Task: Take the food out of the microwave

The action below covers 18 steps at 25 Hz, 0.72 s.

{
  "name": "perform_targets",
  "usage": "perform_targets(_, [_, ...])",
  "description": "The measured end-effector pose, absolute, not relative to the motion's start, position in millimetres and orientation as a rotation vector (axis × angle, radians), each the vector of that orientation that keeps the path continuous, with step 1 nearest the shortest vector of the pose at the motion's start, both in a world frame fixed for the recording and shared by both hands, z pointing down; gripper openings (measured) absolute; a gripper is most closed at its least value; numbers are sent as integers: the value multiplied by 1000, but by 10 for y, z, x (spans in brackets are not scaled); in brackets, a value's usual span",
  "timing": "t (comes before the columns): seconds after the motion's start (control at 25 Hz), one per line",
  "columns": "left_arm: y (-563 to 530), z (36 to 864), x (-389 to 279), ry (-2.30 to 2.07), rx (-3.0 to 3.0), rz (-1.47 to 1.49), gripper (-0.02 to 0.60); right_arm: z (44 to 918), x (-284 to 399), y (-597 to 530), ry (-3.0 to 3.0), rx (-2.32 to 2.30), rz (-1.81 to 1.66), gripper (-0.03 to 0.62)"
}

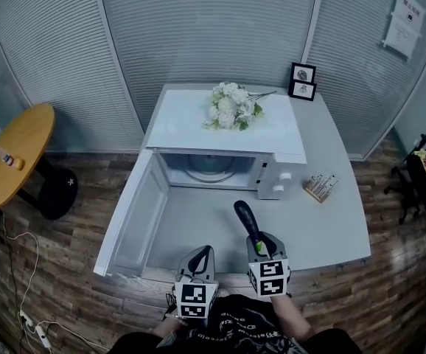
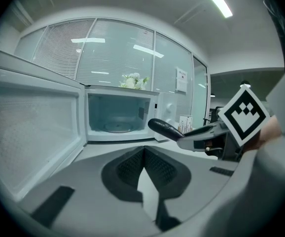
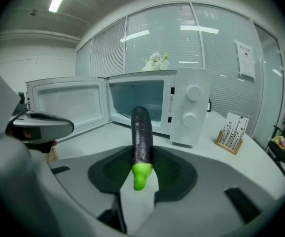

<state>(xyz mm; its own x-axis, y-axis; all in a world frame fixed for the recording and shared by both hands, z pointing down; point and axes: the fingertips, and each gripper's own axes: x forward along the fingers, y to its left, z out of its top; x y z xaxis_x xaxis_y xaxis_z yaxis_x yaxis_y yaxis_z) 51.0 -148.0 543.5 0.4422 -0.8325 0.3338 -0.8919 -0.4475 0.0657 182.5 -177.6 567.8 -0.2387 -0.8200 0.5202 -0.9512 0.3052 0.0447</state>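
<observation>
Fingers of the right gripper grasp an eggplant near its green stem, at lower centre of the head view, already outside the open microwave. Left gripper fingers are clenched, empty. Setting it on the counter seems all that's left.

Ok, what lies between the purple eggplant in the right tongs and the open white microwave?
Nothing: only bare grey tabletop separates the purple eggplant, held in the right tongs, from the open white microwave. The head view shows it.
</observation>
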Motion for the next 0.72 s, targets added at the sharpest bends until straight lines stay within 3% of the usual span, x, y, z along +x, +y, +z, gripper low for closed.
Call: perform_targets(0.72, [-1357,5475,451,-1538,2443,386,6,5653,1764,-1452,-2173,1593,410,126])
